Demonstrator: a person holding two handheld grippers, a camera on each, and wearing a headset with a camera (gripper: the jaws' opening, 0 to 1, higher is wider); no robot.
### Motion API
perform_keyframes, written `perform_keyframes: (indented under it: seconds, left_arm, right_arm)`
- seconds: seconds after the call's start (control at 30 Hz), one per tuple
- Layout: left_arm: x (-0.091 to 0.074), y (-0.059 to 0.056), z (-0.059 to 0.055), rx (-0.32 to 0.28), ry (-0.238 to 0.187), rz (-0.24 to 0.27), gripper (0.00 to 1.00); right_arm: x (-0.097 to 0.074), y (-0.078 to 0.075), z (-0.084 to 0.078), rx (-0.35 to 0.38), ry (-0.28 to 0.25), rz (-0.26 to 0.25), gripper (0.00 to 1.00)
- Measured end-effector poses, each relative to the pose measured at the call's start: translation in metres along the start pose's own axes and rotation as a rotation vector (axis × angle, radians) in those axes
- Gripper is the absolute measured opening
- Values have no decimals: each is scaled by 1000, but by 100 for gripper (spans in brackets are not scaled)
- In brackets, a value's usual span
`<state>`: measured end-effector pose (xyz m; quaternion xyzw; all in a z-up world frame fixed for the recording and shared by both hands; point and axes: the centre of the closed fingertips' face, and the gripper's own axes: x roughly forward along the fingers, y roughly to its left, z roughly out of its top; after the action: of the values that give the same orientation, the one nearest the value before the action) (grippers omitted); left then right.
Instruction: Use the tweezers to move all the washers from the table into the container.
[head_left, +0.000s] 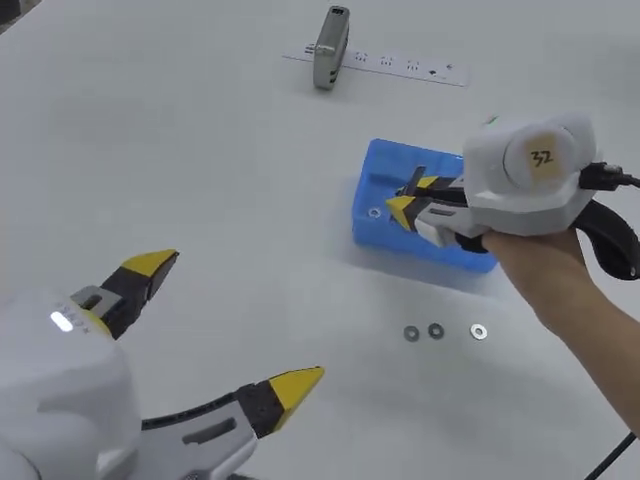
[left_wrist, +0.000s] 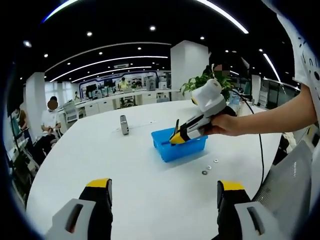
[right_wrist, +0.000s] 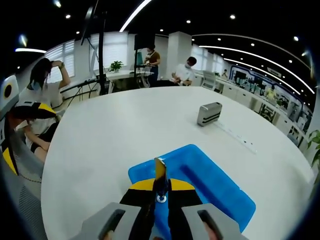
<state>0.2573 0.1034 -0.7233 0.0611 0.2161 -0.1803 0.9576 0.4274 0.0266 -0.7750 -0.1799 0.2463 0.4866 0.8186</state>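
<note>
Two grippers are over the white table (head_left: 200, 150). The right gripper (head_left: 410, 197), held by a hand (head_left: 515, 258) reaching in from the right, points left over the blue container (head_left: 375, 238), its jaws clenched on the tweezers (right_wrist: 160, 172). The left gripper (head_left: 225, 325) hovers at the near left, jaws spread wide with nothing between them. One washer (head_left: 374, 212) lies inside the container, just beside the right gripper's tips. Three more washers (head_left: 436, 330) sit in a row on the table near the container's near edge. Open tabletop surrounds them; a power strip (head_left: 400, 65) and a grey box (head_left: 331, 45) lie at the far side.
</note>
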Motion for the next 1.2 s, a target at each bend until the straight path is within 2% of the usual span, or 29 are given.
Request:
perform_keyframes:
  seconds: [0.03,0.13,0.23,0.33,0.4,0.5,0.6,0.73,0.8,0.97,1.1,1.2]
  left_arm:
    - [0,-2,-1,27,6,-6,89]
    - [2,-6,-2,62,7,-12,93]
    - [2,-5,-3,88,9,-5,93]
    - [2,0,-4,78,14,5,94]
    - [1,6,-6,71,23,39,96]
    - [-1,13,-5,28,16,68,97]
    - [-1,11,0,3,16,76,98]
    - [-2,12,1,7,9,84,98]
    - [-1,11,-5,30,50,83,97]
    - [0,10,-7,27,53,74,98]
    - [0,10,-7,30,53,73,98]
    - [1,9,-7,42,56,70,99]
  right_arm:
    - [-1,0,0,1,-1,0,5]
    - [-8,0,3,14,-10,-1,5]
    - [-17,0,11,39,-38,-6,4]
    - [-29,2,20,61,-70,-8,4]
    - [-37,5,26,73,-89,-11,4]
    - [-48,10,30,81,-98,-14,5]
    - [-58,14,28,81,-100,-27,5]
    - [-68,22,20,92,-92,-45,5]
    - [-70,27,13,118,-86,-56,4]
    - [-73,40,-6,148,-57,-68,4]
    - [-75,47,-27,162,-9,-74,5]
    - [-77,52,-38,201,6,-60,5]
